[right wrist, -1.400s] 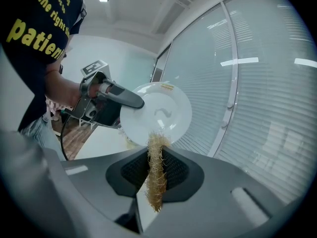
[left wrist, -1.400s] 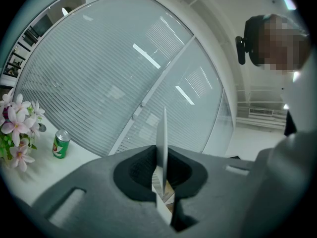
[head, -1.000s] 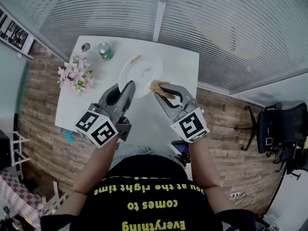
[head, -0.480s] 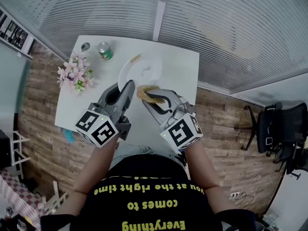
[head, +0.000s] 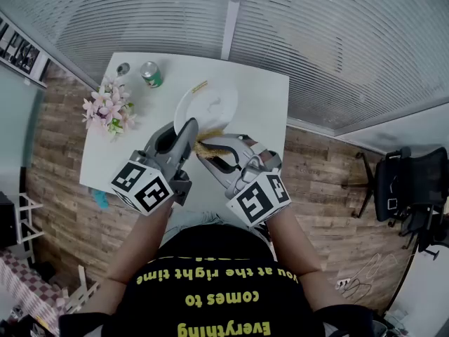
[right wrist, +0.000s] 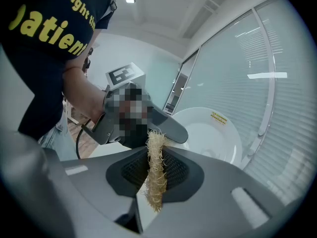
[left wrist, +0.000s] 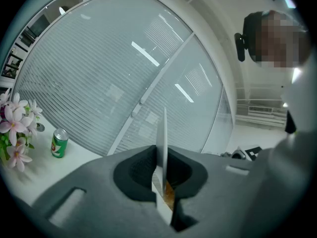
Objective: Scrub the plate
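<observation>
A white plate (head: 209,105) is over the white table (head: 263,111), and my left gripper (head: 187,128) is shut on its near rim. In the left gripper view the plate (left wrist: 162,133) shows edge-on as a thin sliver between the closed jaws. My right gripper (head: 203,145) is shut on a straw-coloured loofah pad (head: 210,147), right beside the left gripper's tips at the plate's near edge. The right gripper view has the loofah pad (right wrist: 156,172) standing up between the jaws, with the plate (right wrist: 210,133) and the left gripper (right wrist: 166,127) just beyond it.
A green can (head: 151,74), a small grey object (head: 123,69) and pink flowers (head: 106,109) stand at the table's left. A brown stick-like item (head: 198,86) lies by the plate's far rim. Window blinds rise behind the table. An office chair (head: 414,188) is at the right.
My right gripper has carried the loofah pad leftward, from the plate's right side to its near edge beside the left gripper. The left gripper and plate have stayed put.
</observation>
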`<move>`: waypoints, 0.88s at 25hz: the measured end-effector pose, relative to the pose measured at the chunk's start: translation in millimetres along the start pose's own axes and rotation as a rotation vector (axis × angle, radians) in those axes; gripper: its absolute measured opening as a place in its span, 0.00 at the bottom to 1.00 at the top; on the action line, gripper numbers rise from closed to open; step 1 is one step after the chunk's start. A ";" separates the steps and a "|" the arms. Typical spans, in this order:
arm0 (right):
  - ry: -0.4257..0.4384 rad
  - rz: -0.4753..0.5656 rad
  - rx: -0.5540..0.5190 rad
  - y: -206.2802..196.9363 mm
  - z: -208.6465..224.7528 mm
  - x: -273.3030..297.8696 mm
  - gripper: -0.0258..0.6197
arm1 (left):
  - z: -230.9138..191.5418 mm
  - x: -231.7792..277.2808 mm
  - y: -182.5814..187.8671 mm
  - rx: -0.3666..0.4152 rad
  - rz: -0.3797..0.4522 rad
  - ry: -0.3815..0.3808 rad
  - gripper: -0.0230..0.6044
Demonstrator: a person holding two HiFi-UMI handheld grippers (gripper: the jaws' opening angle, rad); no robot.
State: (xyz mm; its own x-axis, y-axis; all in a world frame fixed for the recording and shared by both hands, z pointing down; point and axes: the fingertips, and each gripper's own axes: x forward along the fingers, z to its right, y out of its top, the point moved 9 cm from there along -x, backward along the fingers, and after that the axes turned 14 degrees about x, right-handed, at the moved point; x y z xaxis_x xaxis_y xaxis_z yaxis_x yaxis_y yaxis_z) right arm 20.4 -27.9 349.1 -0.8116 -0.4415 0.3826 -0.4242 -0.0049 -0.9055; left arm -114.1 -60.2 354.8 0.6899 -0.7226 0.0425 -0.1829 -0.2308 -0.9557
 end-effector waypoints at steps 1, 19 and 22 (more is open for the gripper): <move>0.000 -0.001 -0.004 0.0 0.0 -0.1 0.13 | 0.3 0.2 -0.1 0.000 -0.001 -0.001 0.07; -0.225 -0.087 0.063 -34.1 52.7 -22.3 0.13 | 0.7 -1.3 -3.0 -0.001 -0.017 -0.019 0.07; -0.268 -0.097 0.088 -39.5 60.4 -28.5 0.13 | 0.7 -1.4 -3.6 0.003 -0.019 -0.014 0.07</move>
State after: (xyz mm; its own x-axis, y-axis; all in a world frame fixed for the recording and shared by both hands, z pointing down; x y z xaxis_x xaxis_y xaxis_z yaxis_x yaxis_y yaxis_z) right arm 84.5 -69.3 362.9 -0.6289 -0.6561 0.4172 -0.4489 -0.1316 -0.8838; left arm -114.0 -57.9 357.9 0.7027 -0.7093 0.0562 -0.1681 -0.2423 -0.9555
